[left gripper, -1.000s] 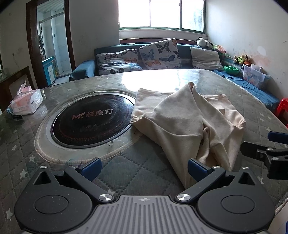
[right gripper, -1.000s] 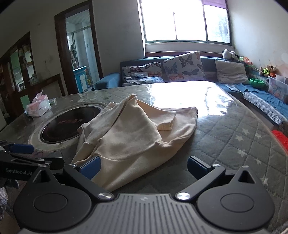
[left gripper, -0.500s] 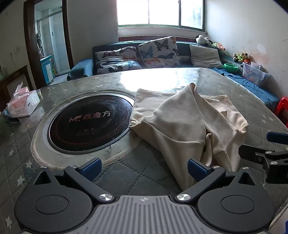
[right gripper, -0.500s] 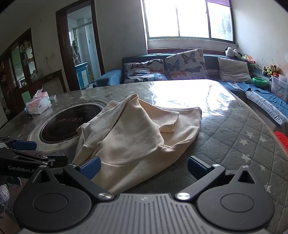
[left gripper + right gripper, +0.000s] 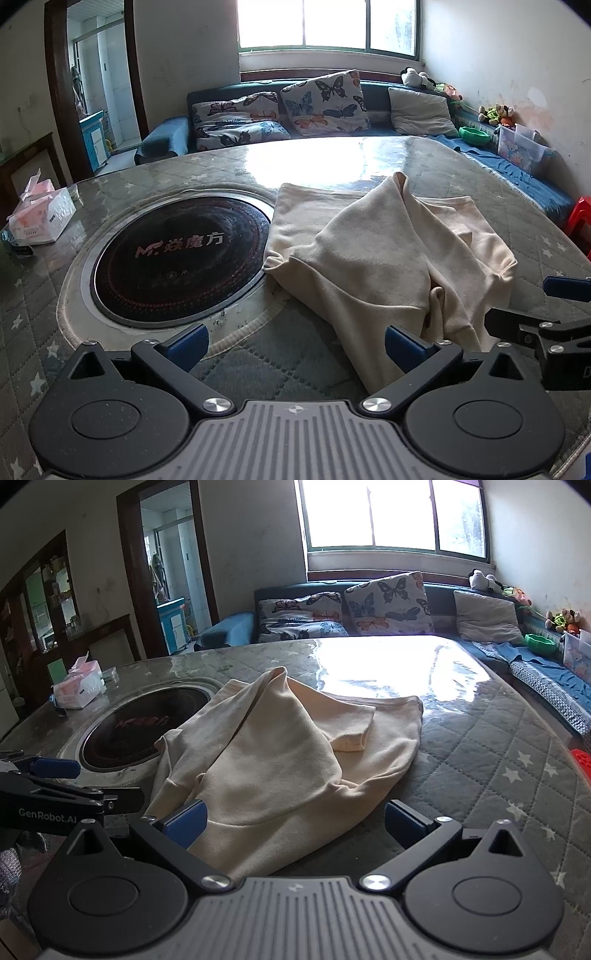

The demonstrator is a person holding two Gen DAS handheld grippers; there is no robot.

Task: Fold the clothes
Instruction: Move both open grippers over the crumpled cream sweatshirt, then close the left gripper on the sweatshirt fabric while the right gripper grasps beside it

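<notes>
1. Cream garment [image 5: 384, 258], rumpled, lies on the round table [image 5: 554, 254] with a quilted star-pattern cover, at mid-table toward the near edge.
2. Garment's left edge touches the rim of the black round cooktop [image 5: 177, 254] set into the table; it laps slightly over the rim's pale ring.
3. One fold peaks up in the middle of the garment; a short sleeve end lies flat on top toward the far side, seen in the right wrist view.
4. Left gripper [image 5: 295, 339]: jaws wide apart, nothing between them. It hovers at the near edge of the table; its right fingertip [image 5: 402, 343] sits just over the garment's near hem, whether touching I cannot tell.
5. Right gripper [image 5: 293, 818]: jaws wide apart, empty. Near hem of the garment lies between the two fingers; the left fingertip [image 5: 184, 821] is over the cloth, contact unclear.
6. Each gripper shows at the side of the other's view, near each other, both at the near edge.
7. Tissue box [image 5: 40, 218], pink and white, at the table's left edge, well apart from the garment.
8. Sofa [image 5: 229, 110] with butterfly cushions behind the far edge, under a bright window [image 5: 328, 26]; glare on the far part of the tabletop.
9. Red stool [image 5: 580, 221] off the table's right edge.
</notes>
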